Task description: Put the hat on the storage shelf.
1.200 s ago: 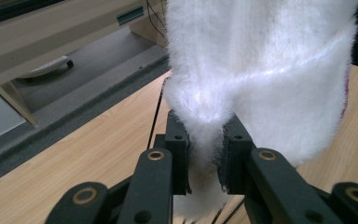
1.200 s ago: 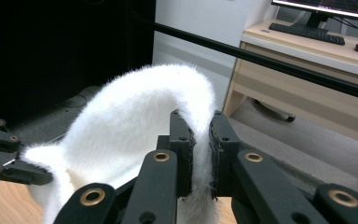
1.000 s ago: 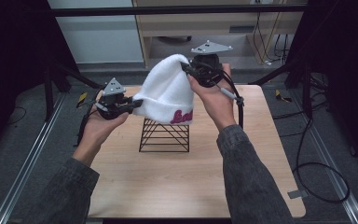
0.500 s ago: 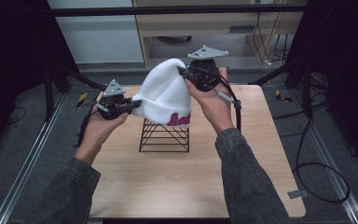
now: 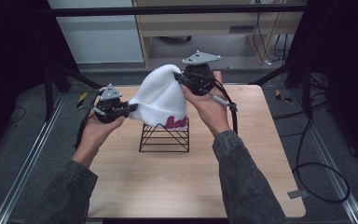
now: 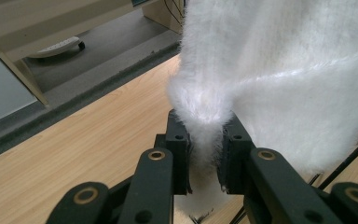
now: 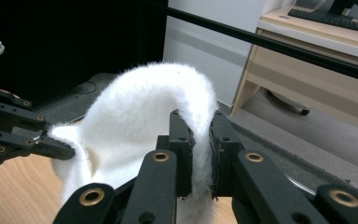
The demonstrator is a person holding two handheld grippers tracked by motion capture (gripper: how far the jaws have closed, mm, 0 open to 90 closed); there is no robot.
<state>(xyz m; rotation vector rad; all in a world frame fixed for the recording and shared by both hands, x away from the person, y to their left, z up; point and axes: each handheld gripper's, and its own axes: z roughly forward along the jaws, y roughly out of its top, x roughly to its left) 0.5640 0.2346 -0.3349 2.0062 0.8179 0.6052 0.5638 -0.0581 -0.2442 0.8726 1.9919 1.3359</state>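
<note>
A fluffy white beanie with pink lettering on its cuff hangs in the air over a black wire stand on the wooden table. My left gripper is shut on the beanie's left edge; in the left gripper view its jaws pinch a fold of the white fabric. My right gripper is shut on the beanie's upper right edge, higher than the left; the right gripper view has the fabric squeezed between its jaws, with the left gripper farther off at the left.
The wire stand sits mid-table under the beanie's cuff. A wooden desk and cables lie beyond and to the right of the table. Dark frame bars cross the back. Bare tabletop lies toward the front.
The beanie and both grippers have shifted slightly left and down; its cuff now hangs closer to the top of the wire stand. Both grips are unchanged.
</note>
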